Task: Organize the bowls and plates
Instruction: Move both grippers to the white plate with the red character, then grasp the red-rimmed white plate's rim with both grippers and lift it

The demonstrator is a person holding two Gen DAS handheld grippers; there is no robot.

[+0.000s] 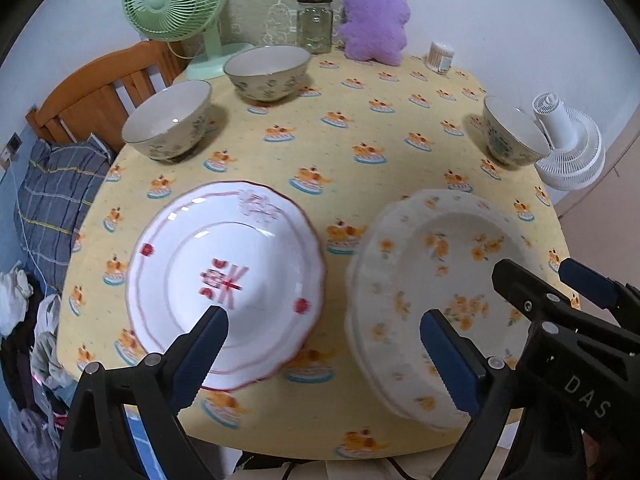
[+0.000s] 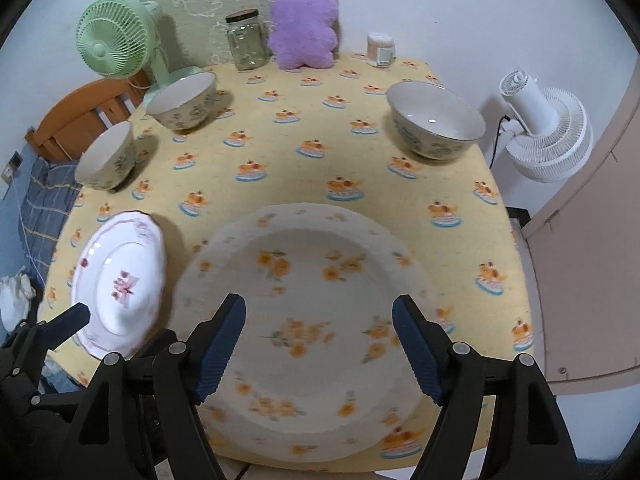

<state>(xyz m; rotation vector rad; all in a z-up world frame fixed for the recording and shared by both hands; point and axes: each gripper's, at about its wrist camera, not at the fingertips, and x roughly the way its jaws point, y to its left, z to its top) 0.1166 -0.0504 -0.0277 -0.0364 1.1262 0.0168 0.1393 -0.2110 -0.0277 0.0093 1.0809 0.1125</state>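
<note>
A white plate with red trim (image 1: 226, 280) lies on the yellow tablecloth (image 1: 344, 152), near the front left. To its right lies a cream plate with orange flowers (image 1: 432, 292), blurred. My left gripper (image 1: 324, 328) hangs open above the gap between the two plates, holding nothing. My right gripper (image 2: 320, 312) is open over the flowered plate (image 2: 320, 280), its pads clear of it; it also shows at the right of the left wrist view (image 1: 536, 276). Three patterned bowls stand upright: two at the back left (image 1: 168, 120) (image 1: 268, 68), one at the right (image 1: 512, 132).
Along the back edge stand a green fan (image 1: 176, 4), a glass jar (image 1: 315, 24), a purple plush toy (image 1: 374, 20) and a small white container (image 1: 440, 56). A white fan (image 2: 548, 136) sits beyond the right edge, a wooden frame (image 1: 100, 92) at the left.
</note>
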